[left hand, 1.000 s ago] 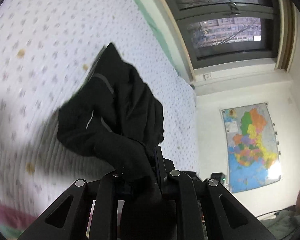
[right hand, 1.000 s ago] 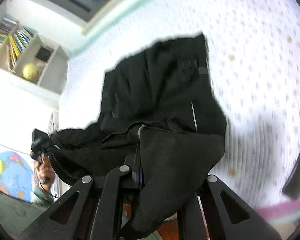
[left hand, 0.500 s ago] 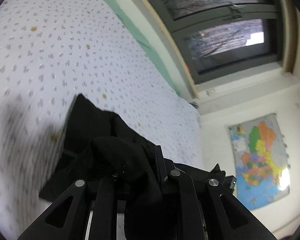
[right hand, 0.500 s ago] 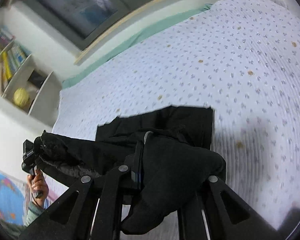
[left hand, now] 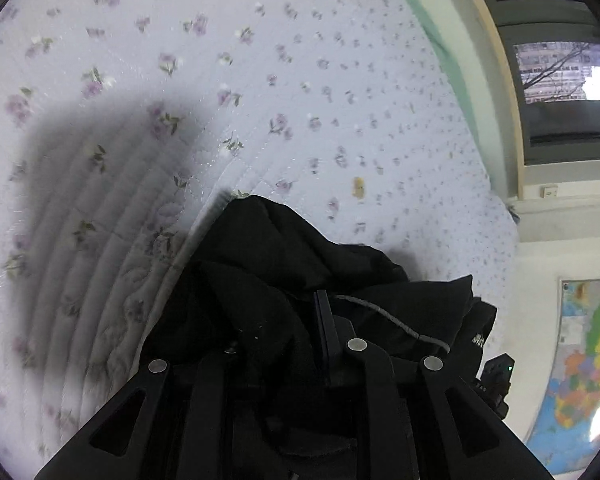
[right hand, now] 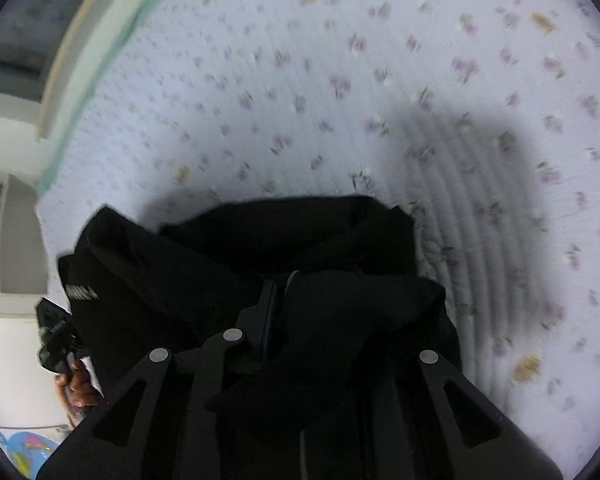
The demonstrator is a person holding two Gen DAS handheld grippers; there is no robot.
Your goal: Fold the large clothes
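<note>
Both hand-held grippers pinch bunched cloth of a black garment (left hand: 300,264): the left hand-held gripper (left hand: 300,336), jaws just starting to part with fabric between them, and the right hand-held gripper (right hand: 284,304), nearly closed on a fold. The garment lies heaped low on the floral quilted bed (left hand: 260,80). Judged mid-laydown; next comes releasing, then spreading it flat.

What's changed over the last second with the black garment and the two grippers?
Both grippers came down toward the floral quilt, carrying the black garment from hanging bunched above it to low over it. The left gripper is beginning to open, cloth still between its jaws. Unchanged: the right gripper stays shut on the garment.
</note>
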